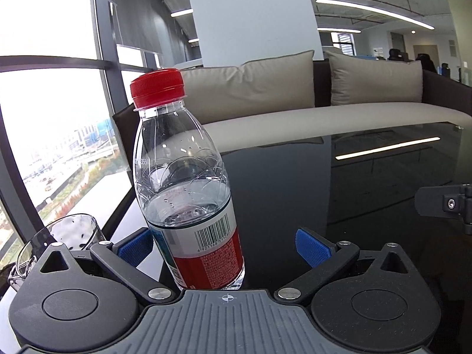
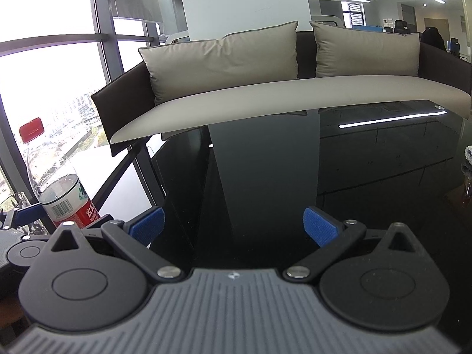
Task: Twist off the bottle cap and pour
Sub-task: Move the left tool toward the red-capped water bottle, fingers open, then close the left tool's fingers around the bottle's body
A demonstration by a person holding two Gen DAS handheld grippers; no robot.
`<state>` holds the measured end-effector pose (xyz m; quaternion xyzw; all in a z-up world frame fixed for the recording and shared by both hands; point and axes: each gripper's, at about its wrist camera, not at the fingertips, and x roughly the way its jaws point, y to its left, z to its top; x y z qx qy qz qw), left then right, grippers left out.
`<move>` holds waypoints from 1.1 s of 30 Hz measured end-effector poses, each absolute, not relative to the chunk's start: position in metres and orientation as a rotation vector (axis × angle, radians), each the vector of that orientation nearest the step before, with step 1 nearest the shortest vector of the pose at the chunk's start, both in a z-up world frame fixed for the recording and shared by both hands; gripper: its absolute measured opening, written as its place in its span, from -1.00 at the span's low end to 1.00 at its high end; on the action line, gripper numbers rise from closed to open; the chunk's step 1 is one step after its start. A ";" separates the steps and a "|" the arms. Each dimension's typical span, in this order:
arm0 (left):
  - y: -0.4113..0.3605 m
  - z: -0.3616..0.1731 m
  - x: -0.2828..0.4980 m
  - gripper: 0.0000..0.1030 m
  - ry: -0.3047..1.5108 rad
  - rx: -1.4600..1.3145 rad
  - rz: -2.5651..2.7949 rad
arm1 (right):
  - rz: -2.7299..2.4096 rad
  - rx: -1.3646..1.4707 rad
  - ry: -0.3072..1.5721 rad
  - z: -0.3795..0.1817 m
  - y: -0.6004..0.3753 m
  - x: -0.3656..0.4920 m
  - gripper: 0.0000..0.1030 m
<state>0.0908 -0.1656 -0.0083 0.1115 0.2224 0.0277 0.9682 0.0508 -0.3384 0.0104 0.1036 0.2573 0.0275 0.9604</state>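
Between left tool (image 1: 224, 246) pads: capped bottle (image 1: 183, 183), unclamped | right tool (image 2: 234, 225) spread, nothing held

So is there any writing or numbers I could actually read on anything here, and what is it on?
"6 921168", then unclear digits: under the barcode on the bottle label.
Embossed code near the bottle's shoulder: too faint to read.
White fine print on the label's red band: too small.
White Chinese characters on the label in the right wrist view: blurred.

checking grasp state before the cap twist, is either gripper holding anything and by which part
Nothing is held. The left gripper is open around the bottle at its label; the right gripper is open and empty.
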 end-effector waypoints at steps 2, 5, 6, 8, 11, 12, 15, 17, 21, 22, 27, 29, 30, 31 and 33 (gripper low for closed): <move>-0.165 -0.008 0.091 0.88 0.447 0.224 0.062 | 0.056 0.211 0.522 0.010 -0.338 0.051 1.00; -0.162 -0.007 0.090 0.70 0.439 0.230 0.079 | 0.055 0.212 0.521 0.010 -0.338 0.051 1.00; -0.162 -0.007 0.090 0.68 0.437 0.232 0.083 | 0.054 0.212 0.521 0.010 -0.338 0.051 1.00; -0.161 -0.006 0.089 0.62 0.435 0.231 0.088 | 0.054 0.213 0.521 0.010 -0.338 0.050 1.00; -0.161 -0.005 0.088 0.56 0.430 0.236 0.091 | 0.055 0.210 0.521 0.010 -0.337 0.050 1.00; -0.161 -0.005 0.087 0.53 0.428 0.237 0.093 | 0.055 0.210 0.522 0.010 -0.337 0.050 1.00; -0.160 -0.004 0.087 0.28 0.414 0.236 0.100 | 0.055 0.211 0.522 0.010 -0.337 0.050 1.00; -0.159 -0.004 0.087 0.24 0.415 0.232 0.097 | 0.054 0.211 0.523 0.009 -0.337 0.050 1.00; -0.158 -0.005 0.088 0.18 0.412 0.225 0.096 | 0.053 0.214 0.523 0.009 -0.337 0.049 1.00; -0.158 -0.005 0.089 0.13 0.411 0.220 0.093 | 0.052 0.214 0.523 0.009 -0.337 0.049 1.00; -0.157 -0.004 0.088 0.11 0.403 0.208 0.063 | 0.050 0.215 0.523 0.009 -0.337 0.050 1.00; -0.157 -0.004 0.087 0.10 0.403 0.205 0.050 | 0.050 0.218 0.522 0.009 -0.338 0.049 1.00; -0.157 -0.004 0.086 0.10 0.406 0.202 0.043 | 0.049 0.219 0.522 0.009 -0.338 0.050 1.00; -0.157 -0.003 0.085 0.10 0.408 0.199 0.036 | 0.048 0.219 0.521 0.010 -0.338 0.050 1.00; -0.157 -0.004 0.083 0.10 0.411 0.201 0.027 | 0.047 0.219 0.522 0.010 -0.339 0.050 1.00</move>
